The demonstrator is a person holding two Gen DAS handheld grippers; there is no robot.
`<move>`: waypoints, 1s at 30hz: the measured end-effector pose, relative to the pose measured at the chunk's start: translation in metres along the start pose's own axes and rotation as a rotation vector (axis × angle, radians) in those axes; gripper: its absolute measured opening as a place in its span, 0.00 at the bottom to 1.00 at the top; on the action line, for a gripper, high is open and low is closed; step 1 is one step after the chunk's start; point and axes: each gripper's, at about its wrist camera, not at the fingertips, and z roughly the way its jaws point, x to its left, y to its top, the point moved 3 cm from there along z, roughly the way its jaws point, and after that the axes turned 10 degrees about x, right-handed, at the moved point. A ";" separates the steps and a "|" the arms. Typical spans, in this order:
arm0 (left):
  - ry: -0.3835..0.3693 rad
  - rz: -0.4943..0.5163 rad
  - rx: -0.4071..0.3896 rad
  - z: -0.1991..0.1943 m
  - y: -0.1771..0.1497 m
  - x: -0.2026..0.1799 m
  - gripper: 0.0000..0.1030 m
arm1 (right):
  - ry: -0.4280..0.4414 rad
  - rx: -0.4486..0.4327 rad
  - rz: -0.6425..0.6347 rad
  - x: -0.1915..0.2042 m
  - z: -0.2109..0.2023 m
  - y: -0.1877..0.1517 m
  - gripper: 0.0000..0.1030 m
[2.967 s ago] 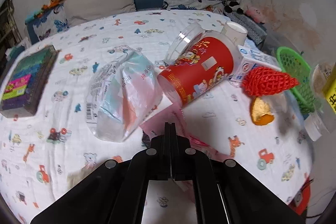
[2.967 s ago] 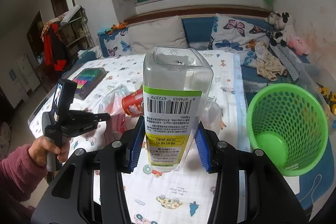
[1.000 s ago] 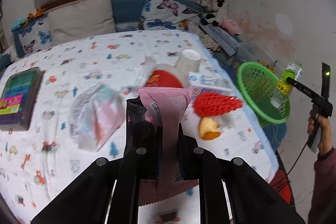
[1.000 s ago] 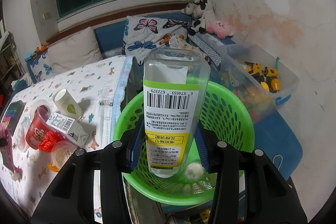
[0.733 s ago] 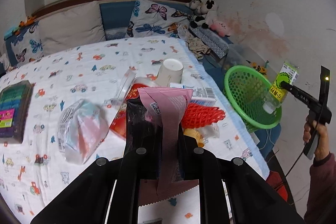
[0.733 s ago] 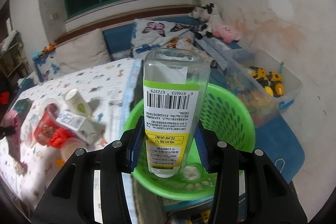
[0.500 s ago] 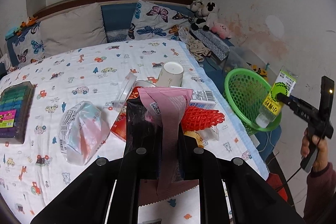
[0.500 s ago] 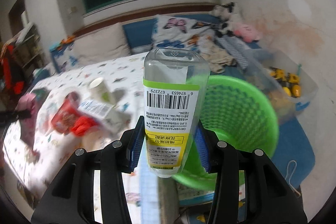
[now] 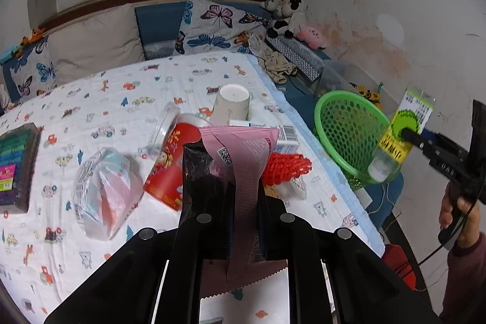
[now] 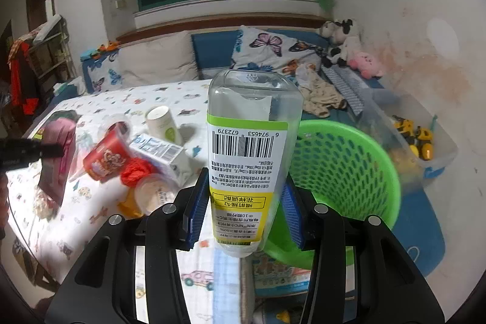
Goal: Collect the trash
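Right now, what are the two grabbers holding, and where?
Left gripper pinches a pink snack wrapper near its lower end. Right gripper clamps a clear plastic bottle, upside down, across its labelled lower body.

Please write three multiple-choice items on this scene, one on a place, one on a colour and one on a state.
1. Where does the paper cup stand?
A. in the basket
B. on the bed sheet behind the red tub
C. on the floor

2. What colour is the mesh basket?
A. green
B. blue
C. white

3. What is the right gripper doing?
A. hanging open and empty
B. gripping a pink wrapper
C. gripping a clear bottle, cap end down

Key: 1 B, the cup sits upside down on the printed sheet just past the red tub. 2 A, its walls are bright green in both views. 3 C, the blue pads clamp the clear bottle; the pink wrapper is in the left gripper.
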 end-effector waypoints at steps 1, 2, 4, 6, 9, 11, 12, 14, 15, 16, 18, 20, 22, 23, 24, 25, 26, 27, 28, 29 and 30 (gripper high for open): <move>0.005 -0.001 0.006 0.002 -0.002 0.001 0.12 | 0.000 -0.002 0.004 -0.002 0.000 0.000 0.45; 0.009 -0.004 0.017 0.006 -0.005 0.002 0.12 | 0.000 -0.005 0.010 -0.004 0.000 0.000 0.45; 0.012 -0.008 0.042 0.013 -0.010 0.005 0.12 | 0.004 -0.006 0.015 -0.005 0.000 -0.001 0.45; 0.029 -0.009 0.069 0.023 -0.014 0.007 0.12 | 0.006 -0.002 0.018 -0.004 0.003 -0.002 0.45; 0.054 -0.003 0.094 0.035 -0.018 0.008 0.12 | 0.007 0.007 0.011 -0.002 0.005 -0.002 0.45; 0.062 -0.001 0.107 0.042 -0.021 0.010 0.12 | 0.010 0.007 0.007 0.000 0.005 -0.002 0.45; 0.059 -0.006 0.114 0.044 -0.021 0.011 0.12 | 0.010 0.005 0.003 0.001 0.005 -0.002 0.45; 0.059 -0.009 0.123 0.048 -0.022 0.012 0.12 | 0.006 0.003 -0.002 0.002 0.003 -0.001 0.45; 0.061 -0.010 0.124 0.049 -0.022 0.012 0.12 | 0.007 0.003 -0.003 0.002 0.003 0.000 0.45; 0.061 -0.011 0.124 0.049 -0.022 0.013 0.12 | 0.006 0.002 -0.003 0.002 0.003 0.000 0.45; 0.051 -0.017 0.122 0.049 -0.021 0.013 0.12 | 0.002 0.000 -0.002 0.002 0.002 0.000 0.45; 0.042 -0.013 0.115 0.047 -0.018 0.011 0.12 | 0.004 -0.001 0.006 0.001 0.001 -0.001 0.45; 0.040 -0.003 0.108 0.045 -0.015 0.007 0.12 | 0.004 -0.001 0.007 0.001 0.001 -0.002 0.45; 0.035 0.004 0.103 0.043 -0.014 0.004 0.12 | 0.007 -0.004 0.010 0.001 -0.001 -0.002 0.45; 0.031 0.008 0.099 0.042 -0.012 0.002 0.12 | 0.011 -0.005 0.010 0.002 -0.002 -0.003 0.45; 0.027 0.015 0.091 0.041 -0.009 -0.001 0.12 | 0.015 -0.005 0.010 0.003 -0.003 -0.004 0.45; 0.023 0.018 0.087 0.039 -0.008 -0.003 0.12 | 0.017 -0.005 0.011 0.003 -0.003 -0.005 0.45; 0.015 0.022 0.083 0.038 -0.005 -0.006 0.12 | 0.019 -0.003 0.010 0.004 -0.004 -0.006 0.45; 0.006 0.027 0.080 0.038 -0.003 -0.009 0.12 | 0.020 -0.001 0.009 0.005 -0.005 -0.008 0.45; -0.004 0.032 0.076 0.037 -0.001 -0.013 0.12 | 0.022 0.001 0.008 0.006 -0.007 -0.010 0.45; -0.018 0.036 0.074 0.036 0.001 -0.017 0.12 | 0.022 0.001 0.008 0.006 -0.008 -0.012 0.45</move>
